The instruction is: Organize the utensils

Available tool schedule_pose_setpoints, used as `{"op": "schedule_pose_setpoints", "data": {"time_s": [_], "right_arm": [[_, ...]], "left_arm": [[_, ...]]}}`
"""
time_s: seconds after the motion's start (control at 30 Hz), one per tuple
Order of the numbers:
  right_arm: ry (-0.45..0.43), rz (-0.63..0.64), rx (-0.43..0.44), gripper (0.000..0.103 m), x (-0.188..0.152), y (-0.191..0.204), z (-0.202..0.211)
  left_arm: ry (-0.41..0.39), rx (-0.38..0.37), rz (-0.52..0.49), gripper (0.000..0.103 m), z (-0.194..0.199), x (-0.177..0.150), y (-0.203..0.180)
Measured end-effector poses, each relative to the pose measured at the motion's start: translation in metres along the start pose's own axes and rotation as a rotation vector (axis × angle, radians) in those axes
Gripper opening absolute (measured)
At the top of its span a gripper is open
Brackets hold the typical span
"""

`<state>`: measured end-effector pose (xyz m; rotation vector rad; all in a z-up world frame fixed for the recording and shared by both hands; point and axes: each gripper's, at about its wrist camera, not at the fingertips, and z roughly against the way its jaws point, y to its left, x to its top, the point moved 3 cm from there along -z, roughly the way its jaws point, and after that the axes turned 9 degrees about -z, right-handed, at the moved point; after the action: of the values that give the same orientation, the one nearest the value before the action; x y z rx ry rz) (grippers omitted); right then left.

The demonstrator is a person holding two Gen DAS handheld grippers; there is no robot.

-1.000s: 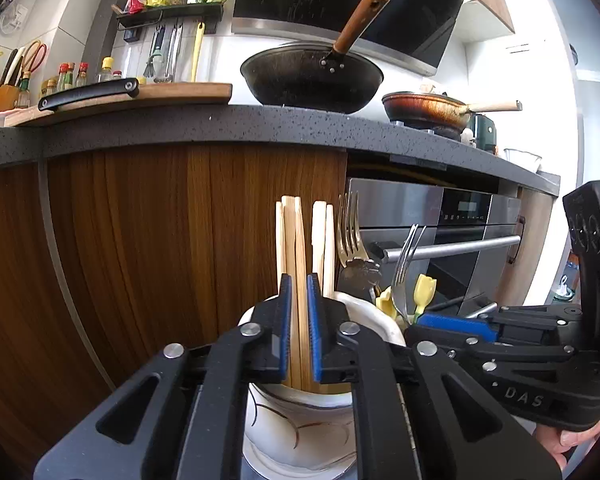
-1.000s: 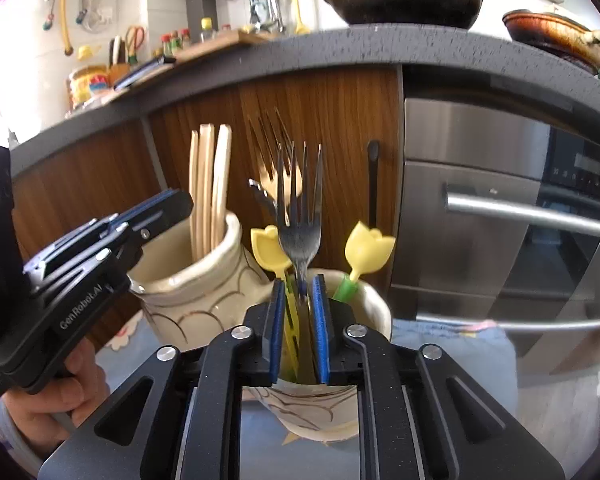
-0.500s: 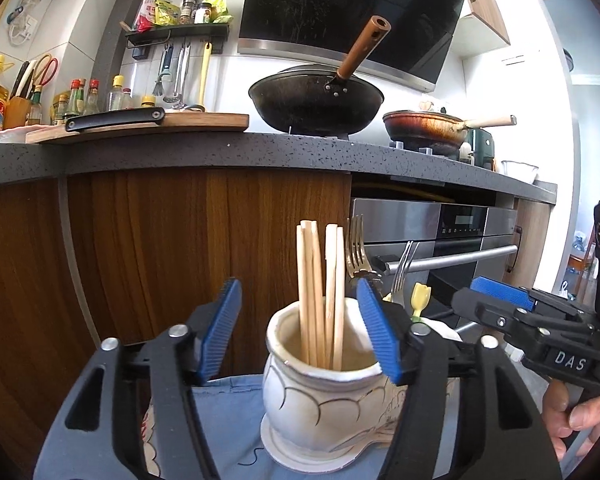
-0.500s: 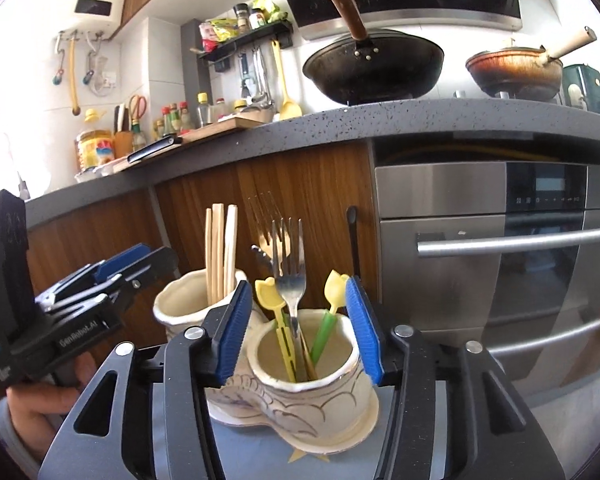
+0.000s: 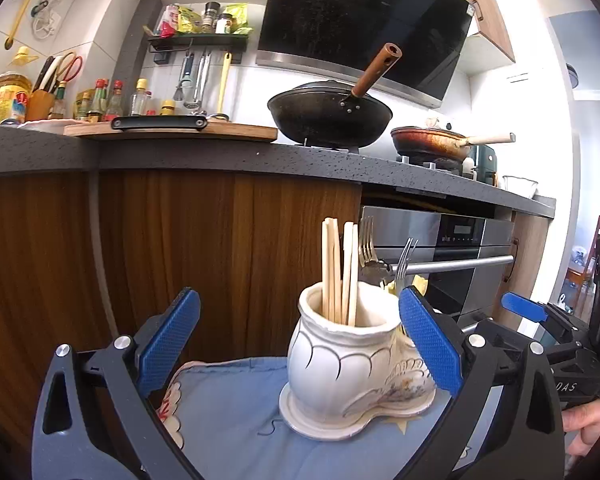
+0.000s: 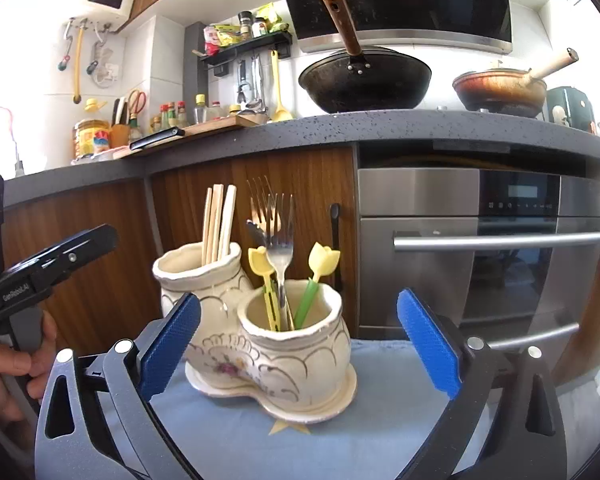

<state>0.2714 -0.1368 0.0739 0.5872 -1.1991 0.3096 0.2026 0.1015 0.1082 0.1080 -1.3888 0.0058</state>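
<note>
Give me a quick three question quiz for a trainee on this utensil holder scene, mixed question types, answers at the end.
1. True or false: the chopsticks stand in the same cup as the forks.
2. Multiple choice: the ceramic holder rests on A) bare steel, B) a blue cloth, C) a wooden board.
3. Fill in: the two plastic picks beside the forks have ____ tulip tops.

Key: 1 false, they are in separate cups. 2 B. 3 yellow.
</note>
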Motion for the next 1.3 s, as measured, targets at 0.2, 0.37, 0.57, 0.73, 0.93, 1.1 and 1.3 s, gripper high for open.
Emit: {"op": "schedule_pose_setpoints", "data": {"time_s": [0.2,0.37,0.57,0.73,0.93,1.1,1.3], "right_arm": [[-0.004,-0.013,-0.016,0.098,-0.009,-0.003,0.012],[-0.028,0.006,-0.031,0.098,-0.019,0.001,0.023],[-0.044,0.005,-0.034,0.098,-0.029,0.005,0.032],[-0.051,0.014,-0.034,0.098,-0.034,0.007,0.033],[-0.047,0.042,-0.028,0.098,-0.038,0.013,0.032],[-0.045,0.045,-0.025,0.098,-0.039,0.014,0.033],[-0.045,0.041,-0.026,0.098,-0.039,0.015,0.033]], "left_arm": [[-0.019,0.001,0.0,0.098,0.02,-0.009,-0.001],[-0.011,0.002,-0.017,0.098,0.031,-0.022,-0.009],[-0.018,0.003,-0.034,0.098,0.038,-0.034,-0.019],[-0.026,0.032,-0.065,0.098,0.039,-0.042,-0.027],[-0.023,0.05,-0.082,0.098,0.037,-0.05,-0.034],[-0.017,0.05,-0.102,0.098,0.036,-0.051,-0.039],[-0.008,0.056,-0.09,0.098,0.035,-0.052,-0.037]]}}
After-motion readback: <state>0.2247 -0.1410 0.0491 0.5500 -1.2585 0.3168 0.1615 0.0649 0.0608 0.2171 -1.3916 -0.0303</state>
